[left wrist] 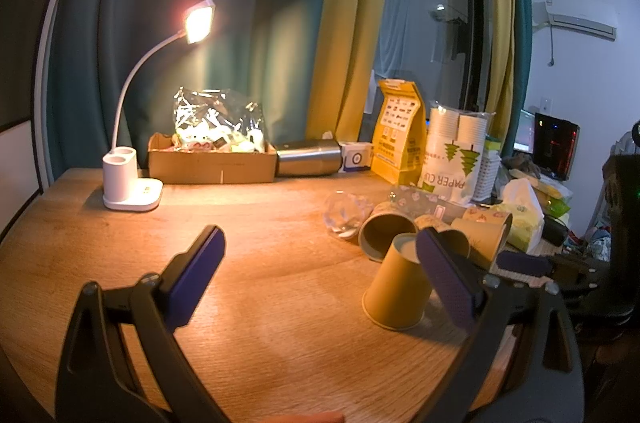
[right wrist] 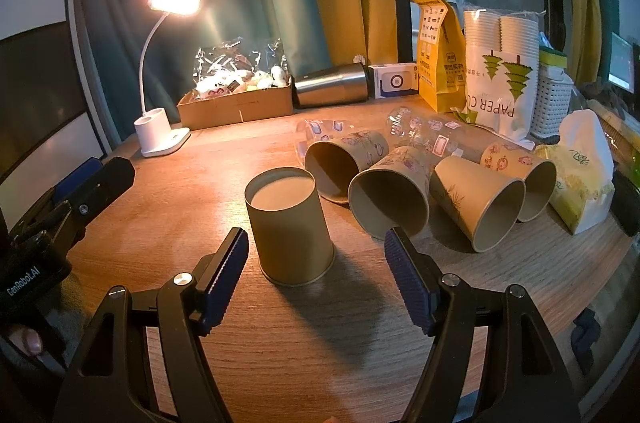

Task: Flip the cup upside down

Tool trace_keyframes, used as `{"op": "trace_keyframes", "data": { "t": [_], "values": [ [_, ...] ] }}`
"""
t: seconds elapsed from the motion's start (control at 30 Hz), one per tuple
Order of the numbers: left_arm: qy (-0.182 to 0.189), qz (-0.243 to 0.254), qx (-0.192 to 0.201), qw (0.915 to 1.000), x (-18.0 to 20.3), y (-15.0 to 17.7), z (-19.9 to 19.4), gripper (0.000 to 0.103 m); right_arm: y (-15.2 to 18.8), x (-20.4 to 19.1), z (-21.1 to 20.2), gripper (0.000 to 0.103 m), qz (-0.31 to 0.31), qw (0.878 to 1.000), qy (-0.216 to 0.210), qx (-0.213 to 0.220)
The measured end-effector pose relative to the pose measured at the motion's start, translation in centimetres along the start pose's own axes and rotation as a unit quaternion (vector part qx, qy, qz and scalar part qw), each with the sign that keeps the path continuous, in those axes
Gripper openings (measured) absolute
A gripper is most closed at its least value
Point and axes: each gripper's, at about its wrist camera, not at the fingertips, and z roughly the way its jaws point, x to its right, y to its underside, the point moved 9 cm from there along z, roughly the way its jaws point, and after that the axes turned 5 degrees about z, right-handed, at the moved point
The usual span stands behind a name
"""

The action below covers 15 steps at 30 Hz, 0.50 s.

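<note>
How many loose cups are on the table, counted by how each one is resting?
Standing upside down: 1, the plain cup in front of the open right tool.
Lying on the side, paper: 4.
Lying on the side, clear plastic: 2.
Total: 7

A lit white desk lamp (right wrist: 160, 139) stands on the wooden counter (right wrist: 200, 207) beside a cardboard box (right wrist: 236, 109). Along the back lie a steel flask (right wrist: 332, 85), a yellow bag (right wrist: 438, 63) and a paper-cup pack (right wrist: 500, 79); a tissue pack (right wrist: 580, 167) sits far right.
</note>
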Motion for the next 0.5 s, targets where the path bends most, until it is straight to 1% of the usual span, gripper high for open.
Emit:
{"op": "trace_keyframes", "data": {
  "t": [0.5],
  "values": [
    [0.001,-0.001,0.000,1.0000,-0.07,-0.02,0.00,0.098,0.12,0.35,-0.04,0.074,0.004,1.000,-0.001,-0.001]
  ]
}}
